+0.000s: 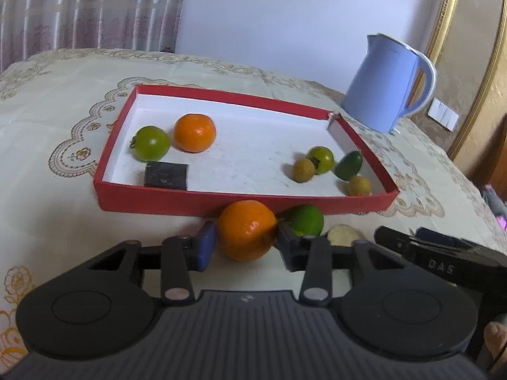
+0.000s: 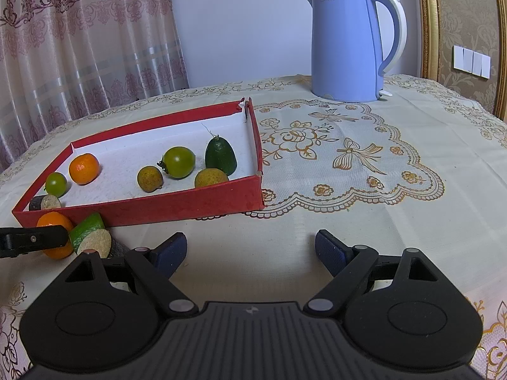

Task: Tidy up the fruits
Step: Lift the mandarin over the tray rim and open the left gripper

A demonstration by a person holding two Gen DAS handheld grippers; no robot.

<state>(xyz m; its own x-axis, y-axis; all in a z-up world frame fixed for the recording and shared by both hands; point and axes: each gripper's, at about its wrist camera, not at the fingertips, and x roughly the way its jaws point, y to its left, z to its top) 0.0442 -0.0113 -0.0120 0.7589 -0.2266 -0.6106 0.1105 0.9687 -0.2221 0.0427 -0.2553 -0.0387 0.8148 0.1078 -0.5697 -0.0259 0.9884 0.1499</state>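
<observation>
My left gripper [image 1: 245,240] is around an orange [image 1: 246,230] on the tablecloth just in front of the red tray [image 1: 196,202]; both pads look in contact with it. A lime [image 1: 305,220] and a cut dark piece [image 1: 343,236] lie right of it. In the tray lie an orange [image 1: 195,133], green tomatoes [image 1: 150,143], small brown fruits [image 1: 303,170], a dark avocado [image 1: 348,165] and a dark piece [image 1: 165,175]. My right gripper [image 2: 250,250] is open and empty over bare cloth, right of the lime [image 2: 85,228] and the cut piece [image 2: 95,243].
A blue electric kettle [image 2: 345,44] stands at the back of the table, right of the tray [image 2: 190,204]. A curtain hangs behind on the left, a wall with a switch plate [image 2: 472,61] on the right.
</observation>
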